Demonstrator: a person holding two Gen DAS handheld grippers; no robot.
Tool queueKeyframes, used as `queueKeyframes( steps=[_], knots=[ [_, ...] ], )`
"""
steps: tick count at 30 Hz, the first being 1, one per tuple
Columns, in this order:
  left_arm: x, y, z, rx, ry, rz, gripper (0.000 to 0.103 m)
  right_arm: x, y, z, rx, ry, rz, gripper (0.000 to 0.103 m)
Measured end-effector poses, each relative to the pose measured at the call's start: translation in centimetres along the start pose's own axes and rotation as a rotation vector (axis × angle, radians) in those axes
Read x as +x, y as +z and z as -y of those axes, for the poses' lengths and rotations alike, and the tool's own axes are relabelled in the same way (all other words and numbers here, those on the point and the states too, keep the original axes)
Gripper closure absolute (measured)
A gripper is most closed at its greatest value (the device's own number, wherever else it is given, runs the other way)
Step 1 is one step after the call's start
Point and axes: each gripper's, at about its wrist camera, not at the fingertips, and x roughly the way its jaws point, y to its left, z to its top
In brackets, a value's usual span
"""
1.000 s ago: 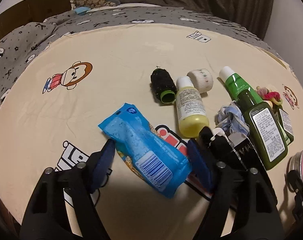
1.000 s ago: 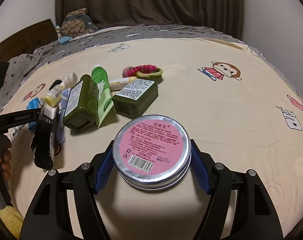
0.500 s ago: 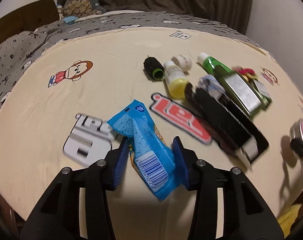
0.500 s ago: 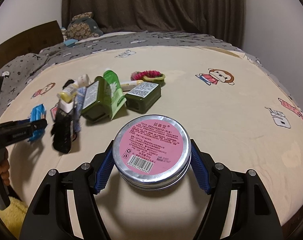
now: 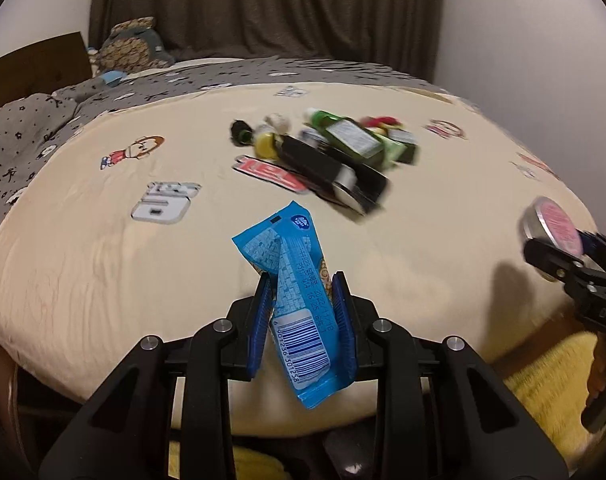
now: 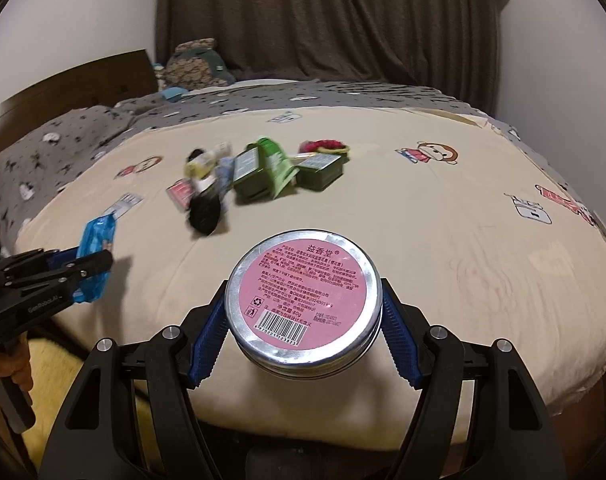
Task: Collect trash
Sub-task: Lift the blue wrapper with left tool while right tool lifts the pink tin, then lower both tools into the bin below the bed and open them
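Blue and crinkled, the snack wrapper [image 5: 299, 300] was pinched between the two blue pads of my left gripper [image 5: 302, 320], its barcode end hanging down toward me and its top flaring up past the fingertips; it was held in the air over the near edge of the bed [image 5: 103, 260], touching nothing else that I could see. From the right wrist view the same wrapper [image 6: 97, 248] showed at the far left, clamped in the left gripper [image 6: 83, 266] beside the mattress edge. My right gripper [image 6: 303, 320] was clamped on the round metal tin [image 6: 303, 300] with the pink label, one pad on each side of its wall, lid facing up and tilted toward the camera, also held above the bed's near edge. In the left view that tin [image 5: 551, 224] sat at the right margin in the right gripper [image 5: 563, 252]. Farther back on the cream cartoon-print sheet lay a blurred cluster: green bottles [image 6: 259, 176], a small yellow bottle [image 5: 265, 144], a black tube [image 5: 319, 168] and a pink-and-yellow hair tie [image 6: 325, 146], lying close together and well apart from both grippers. Beyond them were a grey patterned blanket [image 6: 83, 136], a stuffed toy [image 6: 195, 64] and a dark curtain [image 6: 323, 20].
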Motion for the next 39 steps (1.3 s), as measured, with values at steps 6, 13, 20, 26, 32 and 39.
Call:
queueKeyframes(
  steps=[6,13,20,26,32,39],
  knots=[
    [-1.6,-4.5,2.8,0.067,-0.053,-0.050,0.074,-0.9,-4.0,-0.6,-0.023,-0.019,-0.078,0.032],
    [0.5,-8.9,4.6,0.113,-0.119,-0.191,0.074,0.9,-9.1,-0.7,-0.014,-0.027,-0.241,0.032],
    [4.2,-12.9,5.6,0.122,-0.181,-0.367,0.073,3.9,-13.0,0.0,0.062,-0.003,-0.392,0.032],
    [6.5,-15.2,5.9,0.122,-0.218,-0.490,0.072,5.9,-15.1,-0.4,0.094,0.045,-0.500,0.032],
    [7.6,-16.4,6.6,0.143,-0.257,-0.559,0.069,6.5,-16.3,-0.8,0.093,0.051,-0.549,0.032],
    [7.8,-16.8,6.8,0.165,-0.260,-0.579,0.048,6.6,-16.3,-0.2,0.117,0.048,-0.555,0.022]
  ],
)
